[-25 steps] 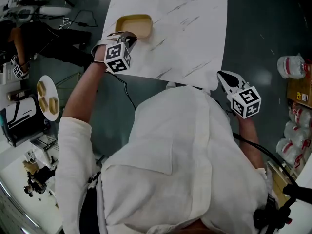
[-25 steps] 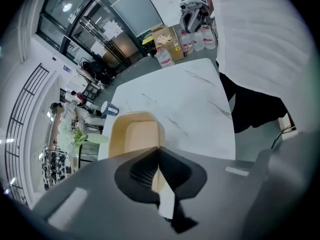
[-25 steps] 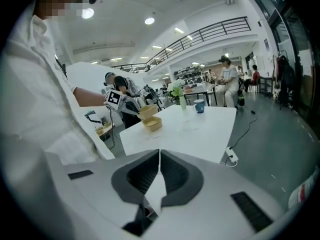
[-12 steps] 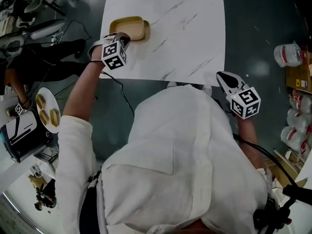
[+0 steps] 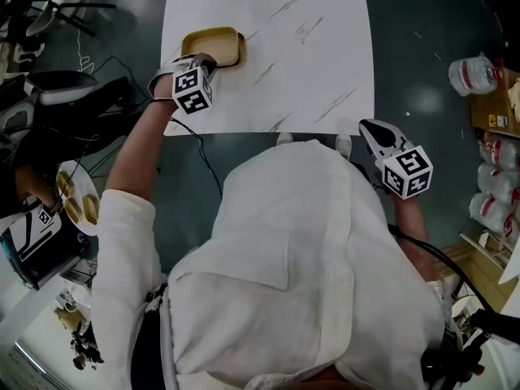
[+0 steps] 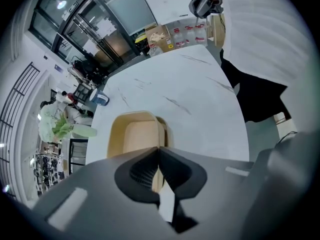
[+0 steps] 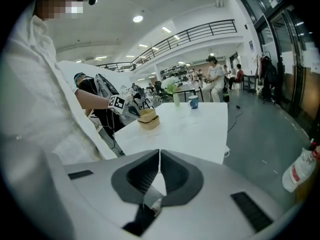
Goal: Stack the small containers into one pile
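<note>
Head view, your left claw (image 5: 204,61) pinching the rim of the stacked tan containers (image 5: 216,45) on the white counter (image 5: 309,63), right claw (image 5: 371,128) pressed together, empty, off the counter's corner

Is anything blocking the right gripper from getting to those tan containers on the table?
Nothing visible does. The right gripper hangs off the near edge of the white table, jaws shut and empty. Only bare tabletop lies between it and the tan containers, whose rim the left gripper grips.
</note>
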Tool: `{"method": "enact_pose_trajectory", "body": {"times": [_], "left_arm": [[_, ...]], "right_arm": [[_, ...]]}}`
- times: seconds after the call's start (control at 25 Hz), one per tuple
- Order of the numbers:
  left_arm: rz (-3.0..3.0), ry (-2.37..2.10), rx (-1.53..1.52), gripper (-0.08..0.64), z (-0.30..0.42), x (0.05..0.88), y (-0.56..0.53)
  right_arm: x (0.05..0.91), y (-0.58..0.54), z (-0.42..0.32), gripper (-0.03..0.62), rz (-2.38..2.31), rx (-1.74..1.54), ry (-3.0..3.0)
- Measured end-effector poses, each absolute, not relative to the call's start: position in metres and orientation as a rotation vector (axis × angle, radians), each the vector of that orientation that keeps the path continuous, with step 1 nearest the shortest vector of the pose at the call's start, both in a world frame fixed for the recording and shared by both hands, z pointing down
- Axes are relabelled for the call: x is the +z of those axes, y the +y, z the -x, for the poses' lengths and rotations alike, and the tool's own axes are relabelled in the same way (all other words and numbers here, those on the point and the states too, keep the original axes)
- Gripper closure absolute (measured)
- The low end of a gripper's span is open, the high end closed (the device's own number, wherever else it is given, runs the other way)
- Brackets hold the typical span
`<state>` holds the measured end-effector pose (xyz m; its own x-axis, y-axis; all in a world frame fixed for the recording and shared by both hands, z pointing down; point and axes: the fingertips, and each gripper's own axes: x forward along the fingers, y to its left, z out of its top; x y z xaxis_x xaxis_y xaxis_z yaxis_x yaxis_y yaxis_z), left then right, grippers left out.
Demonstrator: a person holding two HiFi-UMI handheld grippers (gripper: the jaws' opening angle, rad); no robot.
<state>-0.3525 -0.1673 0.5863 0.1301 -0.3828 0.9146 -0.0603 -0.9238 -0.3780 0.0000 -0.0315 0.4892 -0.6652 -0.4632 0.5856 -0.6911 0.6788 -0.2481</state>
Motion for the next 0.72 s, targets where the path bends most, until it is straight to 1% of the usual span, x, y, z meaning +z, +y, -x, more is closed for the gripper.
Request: {"method": "enact_pose_trajectory", "body": {"times": [0.72], "left_arm": [[2.239,0.341,-1.861,0.548,0.342,0.61,-0.172]], "right_arm": [[0.49,-0.025,0.005,0.588,-0.945,0.667,-2.368]]}}
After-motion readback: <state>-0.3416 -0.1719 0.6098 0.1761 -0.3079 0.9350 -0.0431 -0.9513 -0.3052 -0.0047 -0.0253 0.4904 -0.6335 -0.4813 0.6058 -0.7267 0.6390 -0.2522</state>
